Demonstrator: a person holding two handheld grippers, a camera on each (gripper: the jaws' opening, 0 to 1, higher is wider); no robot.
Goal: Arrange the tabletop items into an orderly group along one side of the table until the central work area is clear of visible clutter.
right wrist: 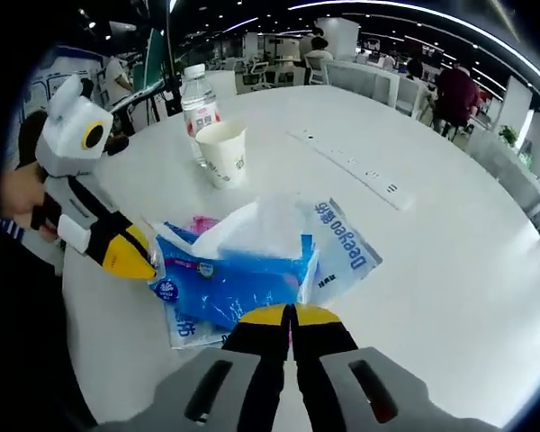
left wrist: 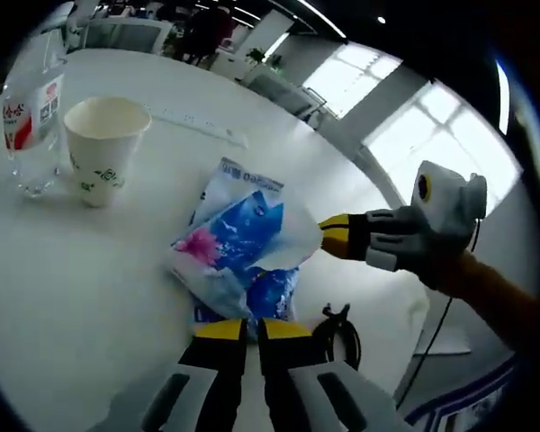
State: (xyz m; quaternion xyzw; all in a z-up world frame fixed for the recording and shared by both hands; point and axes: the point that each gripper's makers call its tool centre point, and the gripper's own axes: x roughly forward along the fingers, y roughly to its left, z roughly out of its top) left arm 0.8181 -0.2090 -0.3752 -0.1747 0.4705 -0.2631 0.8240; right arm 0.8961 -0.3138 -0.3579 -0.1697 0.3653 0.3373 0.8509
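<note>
Tissue pack (left wrist: 238,256), one, lying mid-table (left wrist: 90,288); pinched at opposite ends by left gripper (left wrist: 252,328) and right gripper (right wrist: 291,313) (both closed). Beyond: one cup (left wrist: 102,148), one bottle (left wrist: 34,126).

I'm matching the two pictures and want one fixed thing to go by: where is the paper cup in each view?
Left gripper view: the paper cup stands upper left, just right of the water bottle, beyond the blue tissue pack.
Right gripper view: the paper cup stands upper middle-left, in front of the water bottle, beyond the tissue pack.
Shared landmark: the tissue pack, near both grippers' jaws.
</note>
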